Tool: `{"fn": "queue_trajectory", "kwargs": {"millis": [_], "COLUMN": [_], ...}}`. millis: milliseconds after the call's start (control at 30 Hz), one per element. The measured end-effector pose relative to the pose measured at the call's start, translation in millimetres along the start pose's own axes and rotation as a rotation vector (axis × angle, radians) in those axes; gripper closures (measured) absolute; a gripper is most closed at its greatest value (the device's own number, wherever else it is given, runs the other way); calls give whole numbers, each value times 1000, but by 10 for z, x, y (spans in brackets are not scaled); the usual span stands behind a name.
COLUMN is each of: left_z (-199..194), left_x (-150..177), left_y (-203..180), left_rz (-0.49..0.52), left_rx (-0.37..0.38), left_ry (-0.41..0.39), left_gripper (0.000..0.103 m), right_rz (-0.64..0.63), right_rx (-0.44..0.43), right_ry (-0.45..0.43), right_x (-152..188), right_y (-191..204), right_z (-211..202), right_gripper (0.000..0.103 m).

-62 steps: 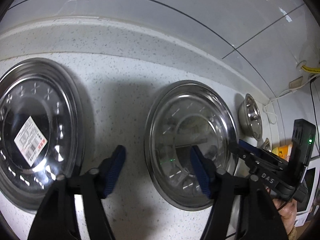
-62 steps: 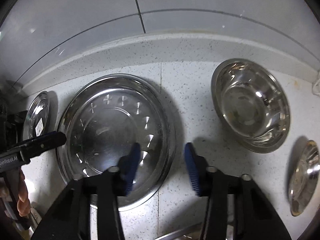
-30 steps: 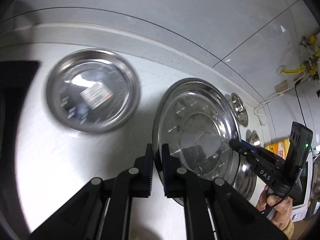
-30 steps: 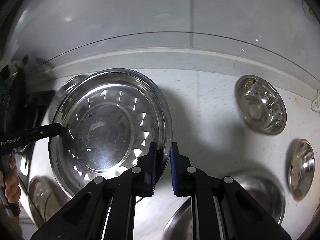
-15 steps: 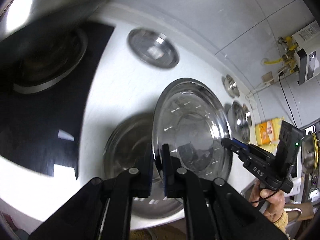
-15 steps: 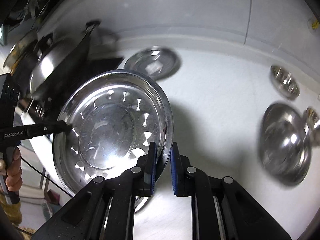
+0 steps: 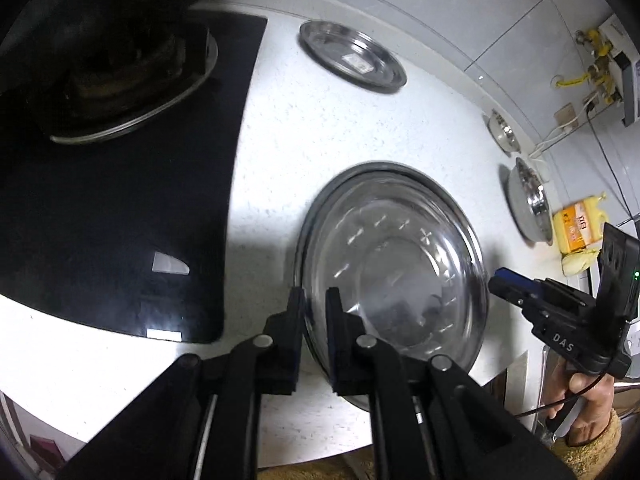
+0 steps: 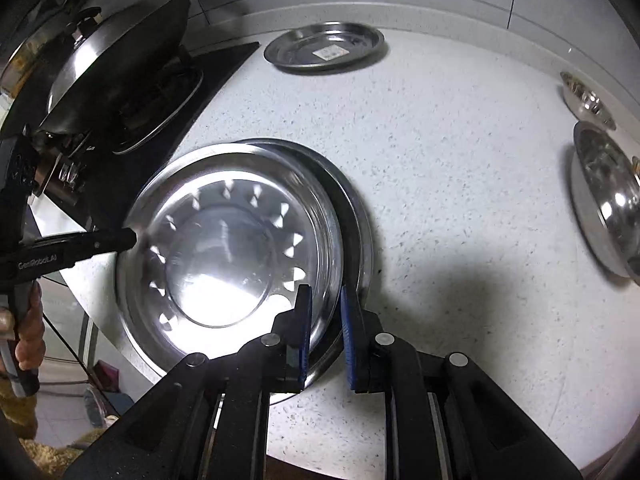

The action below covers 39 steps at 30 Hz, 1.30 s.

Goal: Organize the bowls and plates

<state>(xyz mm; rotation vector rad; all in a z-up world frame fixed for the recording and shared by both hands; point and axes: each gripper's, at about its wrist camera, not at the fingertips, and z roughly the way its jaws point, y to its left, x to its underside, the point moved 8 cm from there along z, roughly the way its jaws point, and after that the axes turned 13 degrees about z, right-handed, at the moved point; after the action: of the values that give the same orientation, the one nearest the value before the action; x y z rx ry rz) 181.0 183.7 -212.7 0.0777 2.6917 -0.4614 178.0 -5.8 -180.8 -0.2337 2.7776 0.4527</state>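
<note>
Both grippers have carried the big steel plate [image 8: 240, 248] away from the back wall to the front of the counter [image 8: 460, 184], where it now sits inside another plate [image 8: 356, 216] of about the same size, whose rim shows behind it. In the left wrist view the left gripper [image 7: 316, 308] straddles the near-left rim of the plate with a thin gap showing at the pads; its jaws have just been opening, so the clamp looks eased. In the right wrist view the right gripper [image 8: 323, 316] straddles the opposite rim, its blue pads standing slightly clear of the metal, its jaws too having just been opening. A smaller plate with a sticker [image 8: 324, 50] lies near the back wall, beside the black stove [image 7: 120, 200], where a wok [image 8: 116, 68] rests on a burner. Two bowls [image 8: 604, 196] sit well apart to the right.
</note>
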Motion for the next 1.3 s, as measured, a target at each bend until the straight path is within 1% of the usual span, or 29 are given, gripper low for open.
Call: {"fn": "queue_trajectory", "kwargs": {"millis": [33,67,100,167,200,267,300,333,400,567,667,733,867,1000,1100,1167,1300], "left_z": [-36,-79,-140,-213,-253,-311,-324,-320,-293,-147,27,178,480,736,915,1015,1198], "left_x": [-27,-49,-81,-165,-224,-375,-443,-542,-721,-1209,-1533,-1704,-2052,-2331,-2511,-2597,-2749], "left_y": [-4,-6,-15,-30,-46,-72,-69,-70,-83,-71,-86,-88,-58,28,144,226,407], "left_rz": [1,11,31,49,51,55,54,53,65,118,168,177,195,185,171,149,97], "left_rx": [8,4,-18,-29,-20,-2,1,0,-7,-42,-97,-115,-158,-169,-194,-200,-207], "left_ry": [-12,-23,-42,-65,-81,-108,-115,-119,-125,-141,-125,-94,-59,-36,-18,-8,7], "left_gripper": [91,91,91,91,90,79,71,67,65,65,59,54,51,51,51,51,51], "right_rz": [1,0,-3,-12,-13,-14,-15,-18,-24,-22,-18,-22,-17,16,35,41,41], "right_rx": [0,1,3,10,8,-2,-5,-8,-25,-24,-34,-41,-82,-169,-238,-260,-275], "right_ry": [-12,-20,-30,-51,-58,-71,-81,-90,-112,-127,-131,-122,-104,-82,-64,-53,-35], "right_x": [-12,-3,-8,-72,-118,-193,-251,-303,-449,-841,-1114,-1281,-1601,-1932,-2145,-2290,-2481], "right_y": [-5,26,26,36,35,23,5,-18,-59,-242,-348,-399,-454,-461,-426,-403,-328], "right_z": [-40,-87,-124,-162,-168,-218,-248,-282,-334,-296,-204,-97,107,301,445,570,770], "right_gripper": [84,78,74,72,72,71,69,67,59,58,58,56,55,55,55,55,55]}}
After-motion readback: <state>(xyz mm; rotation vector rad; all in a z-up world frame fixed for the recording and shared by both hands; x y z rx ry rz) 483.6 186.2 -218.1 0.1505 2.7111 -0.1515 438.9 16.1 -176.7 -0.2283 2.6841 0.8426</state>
